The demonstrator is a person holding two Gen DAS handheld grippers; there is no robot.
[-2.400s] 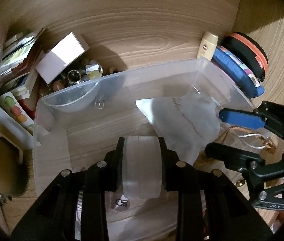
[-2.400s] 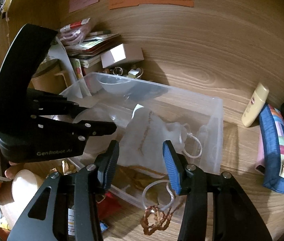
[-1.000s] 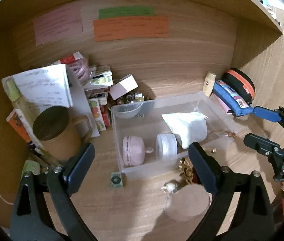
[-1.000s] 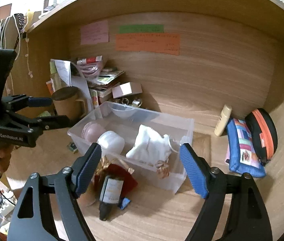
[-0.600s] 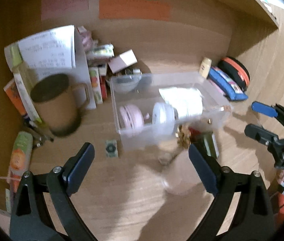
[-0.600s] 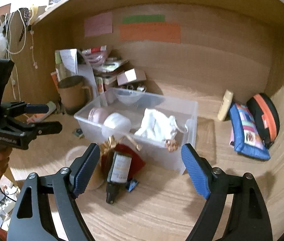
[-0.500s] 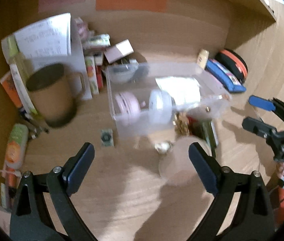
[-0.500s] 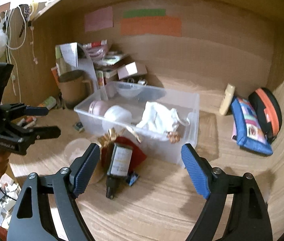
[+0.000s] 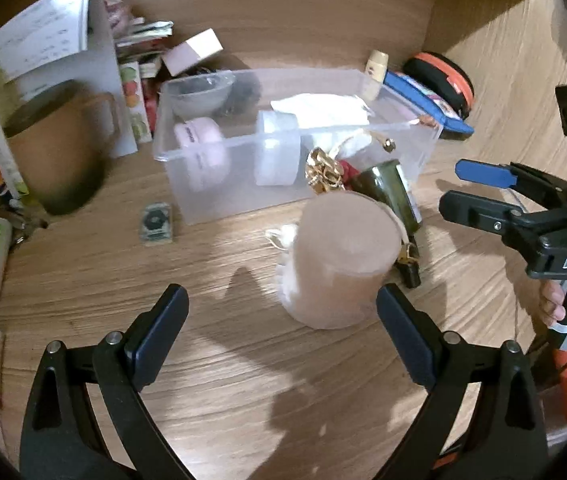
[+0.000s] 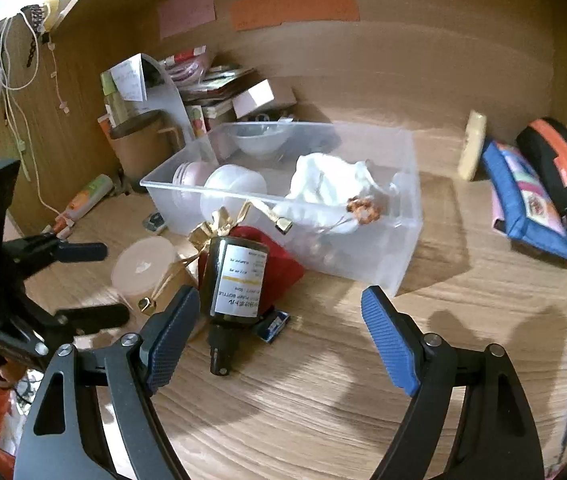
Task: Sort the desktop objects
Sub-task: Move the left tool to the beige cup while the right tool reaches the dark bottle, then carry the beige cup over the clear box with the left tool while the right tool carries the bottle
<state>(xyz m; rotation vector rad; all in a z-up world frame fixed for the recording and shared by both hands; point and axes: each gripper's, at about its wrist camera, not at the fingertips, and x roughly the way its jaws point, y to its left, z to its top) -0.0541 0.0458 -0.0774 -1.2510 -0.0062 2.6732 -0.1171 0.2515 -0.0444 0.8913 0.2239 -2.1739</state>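
Observation:
My left gripper (image 9: 281, 332) is open wide, low over the desk. A round pinkish lidded container (image 9: 339, 256) stands just ahead of its fingers, untouched. Behind it lies a dark bottle (image 9: 391, 192) with a gold ribbon (image 9: 323, 170), against the clear plastic bin (image 9: 239, 200). In the bin are a pink jar (image 9: 199, 140), a white jar (image 9: 277, 148), a white cloth pouch (image 9: 323, 110) and a clear bowl (image 9: 199, 92). My right gripper (image 10: 279, 332) is open and empty. The white-labelled bottle (image 10: 235, 280) lies on a red pouch (image 10: 283, 268) close to its left finger.
A brown mug (image 9: 55, 152), papers and a stack of books crowd the back left. A small green packet (image 9: 156, 224) lies in front of the bin. A cream tube (image 10: 471, 148), a blue pouch (image 10: 523, 196) and an orange-black case (image 10: 559, 164) sit at the right wall.
The left gripper let go of the white jar, which now lies in the bin. Both grippers pulled back, then sank toward the desk; the round container and the bottle are closer.

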